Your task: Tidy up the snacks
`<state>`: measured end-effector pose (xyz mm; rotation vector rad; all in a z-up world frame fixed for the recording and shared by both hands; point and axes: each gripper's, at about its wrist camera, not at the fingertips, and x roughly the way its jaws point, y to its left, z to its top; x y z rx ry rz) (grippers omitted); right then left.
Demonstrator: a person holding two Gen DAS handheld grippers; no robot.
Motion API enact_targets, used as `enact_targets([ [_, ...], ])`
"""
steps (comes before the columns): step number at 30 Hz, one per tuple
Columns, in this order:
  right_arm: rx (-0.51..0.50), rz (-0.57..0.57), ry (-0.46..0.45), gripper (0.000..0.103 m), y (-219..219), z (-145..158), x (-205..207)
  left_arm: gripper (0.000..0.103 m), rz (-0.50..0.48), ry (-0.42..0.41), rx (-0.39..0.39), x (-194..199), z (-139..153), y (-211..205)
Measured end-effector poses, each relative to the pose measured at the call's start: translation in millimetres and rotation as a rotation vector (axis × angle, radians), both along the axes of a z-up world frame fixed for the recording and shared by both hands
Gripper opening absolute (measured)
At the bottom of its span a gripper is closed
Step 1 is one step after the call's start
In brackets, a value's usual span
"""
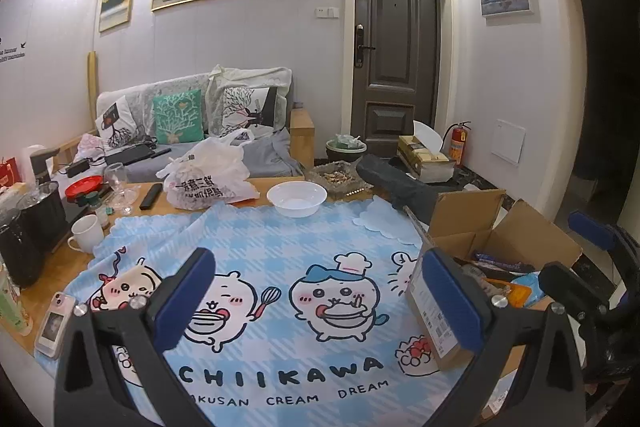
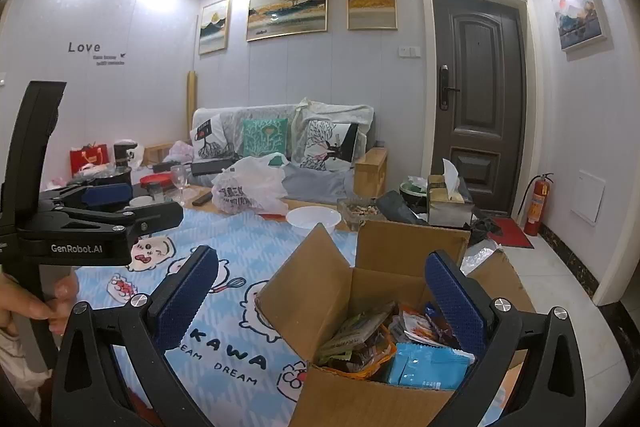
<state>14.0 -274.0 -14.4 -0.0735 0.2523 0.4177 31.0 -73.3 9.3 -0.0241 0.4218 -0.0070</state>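
Note:
An open cardboard box (image 2: 316, 291) full of snack packets (image 2: 424, 367) stands on the right side of the blue cartoon cloth (image 2: 248, 239). In the left wrist view the same box (image 1: 468, 223) sits at the right, with packets (image 1: 500, 267) showing inside. My left gripper (image 1: 316, 295) is open above the cloth (image 1: 280, 239), its right finger close to the box's near flap, nothing between the fingers. My right gripper (image 2: 320, 295) is open over the box's left flap, holding nothing. The left gripper (image 2: 120, 205) also shows at the left of the right wrist view, held by a hand (image 2: 28, 303).
At the cloth's far edge sit a white bowl (image 1: 297, 198), a white plastic bag (image 1: 210, 175) and a tray of nuts (image 1: 338, 175). On the left are a mug (image 1: 86, 233), a wine glass (image 1: 117, 183), a remote (image 1: 151, 195), black pots (image 1: 24, 223) and a phone (image 1: 54, 319). A sofa (image 1: 192, 119) stands behind.

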Motion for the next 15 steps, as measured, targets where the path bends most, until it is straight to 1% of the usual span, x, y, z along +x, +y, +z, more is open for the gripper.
enact_targets([
  [15,0.000,-0.001,0.003,0.103,-0.3,-0.3,-0.1,0.102,-0.024,-0.002,-0.014,0.6,-0.9,1.2],
])
